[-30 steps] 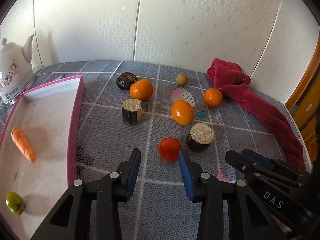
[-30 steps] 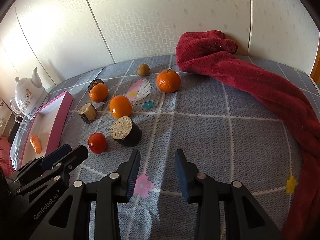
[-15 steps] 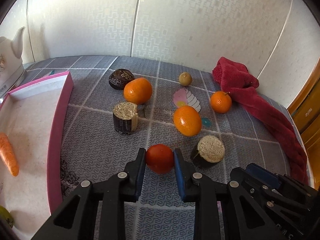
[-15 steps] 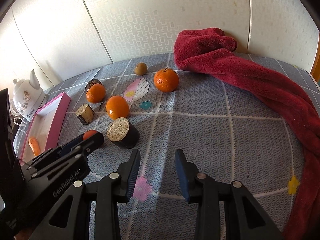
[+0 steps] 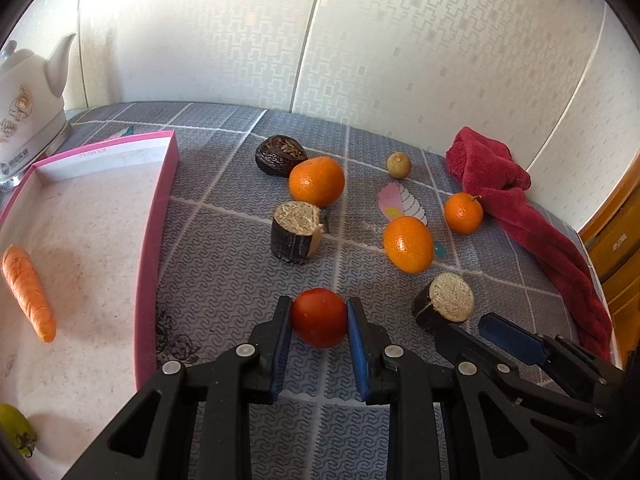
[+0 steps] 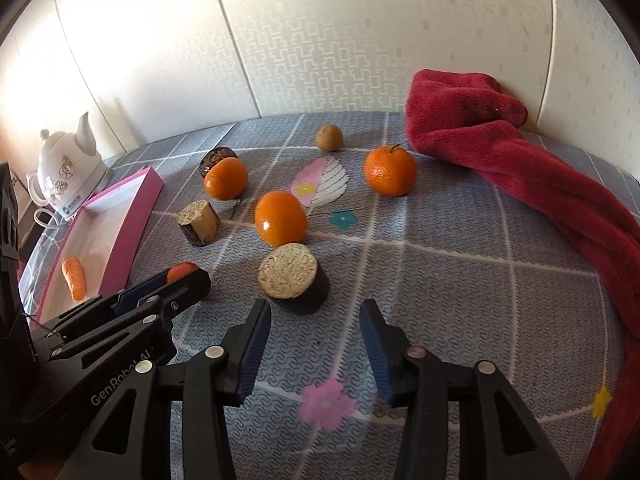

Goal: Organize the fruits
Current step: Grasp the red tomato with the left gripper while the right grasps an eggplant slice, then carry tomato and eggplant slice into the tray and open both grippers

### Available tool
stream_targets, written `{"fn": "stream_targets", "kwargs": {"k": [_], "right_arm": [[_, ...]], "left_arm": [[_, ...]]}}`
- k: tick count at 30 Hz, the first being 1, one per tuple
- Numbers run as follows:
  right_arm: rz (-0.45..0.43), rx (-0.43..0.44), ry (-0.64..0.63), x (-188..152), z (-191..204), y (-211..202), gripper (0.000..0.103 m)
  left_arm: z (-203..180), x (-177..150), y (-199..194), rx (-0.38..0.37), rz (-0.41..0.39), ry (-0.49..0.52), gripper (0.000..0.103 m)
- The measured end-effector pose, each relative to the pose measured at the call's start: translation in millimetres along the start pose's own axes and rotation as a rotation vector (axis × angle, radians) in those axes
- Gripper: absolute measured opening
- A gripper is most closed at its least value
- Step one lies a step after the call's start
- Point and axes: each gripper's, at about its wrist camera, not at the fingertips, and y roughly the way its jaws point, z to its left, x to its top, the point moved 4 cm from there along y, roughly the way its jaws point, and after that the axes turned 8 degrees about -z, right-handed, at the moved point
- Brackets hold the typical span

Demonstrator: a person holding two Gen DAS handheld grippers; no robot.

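Red and round, the smooth little tomato is now squeezed between the blue pads of the left gripper in the left wrist view. A second ago the pads were apart and the tomato sat ahead of them on the grey patterned cloth; now the tomato is clamped but not yet seen lifted. The pink-walled tray is just beside it, with an orange carrot and a small green fruit already inside, so the tomato is probably meant to be carried there next.

From the right wrist view, the right gripper is seen with its jaws being opened wider than a moment ago, and nothing is held between them. A dark-skinned cut stub with a pale crumbly top is just ahead of it and looks like the next thing to be picked. Three shiny oranges are left waiting on the cloth.
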Motion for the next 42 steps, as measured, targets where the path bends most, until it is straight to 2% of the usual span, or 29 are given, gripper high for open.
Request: {"fn": "stream_targets", "kwargs": {"k": [6, 13, 15, 23, 31, 42], "right_arm": [[0.006, -0.013, -0.035, 3.7, 7.5, 12.4, 0.048], [-0.027, -0.034, -0.086, 12.4, 15.5, 25.6, 0.047], [-0.030, -0.021, -0.093, 12.6, 16.4, 28.0, 0.038], [-0.005, -0.018, -0.121, 0.7, 21.8, 18.0, 0.037], [0.036, -0.013, -0.076, -19.0, 17.3, 0.1, 0.037], [0.051, 0.018, -0.010, -44.1, 13.9, -26.7, 0.037]], "left_arm": [[8.2, 1.4, -1.0, 0.016, -0.001, -0.010, 0.027], [11.2, 1.7, -0.6, 0.034, -0.005, -0.005, 0.027], [11.0, 1.7, -0.3, 0.036, -0.006, -0.003, 0.027], [8.9, -3.8, -7.2, 0.031, 0.000, -0.005, 0.027], [-6.1, -15.7, -30.4, 0.013, -0.018, 0.022, 0.027], [-3.1, -28.2, -80.7, -0.008, -0.067, 0.032, 0.027]]}}
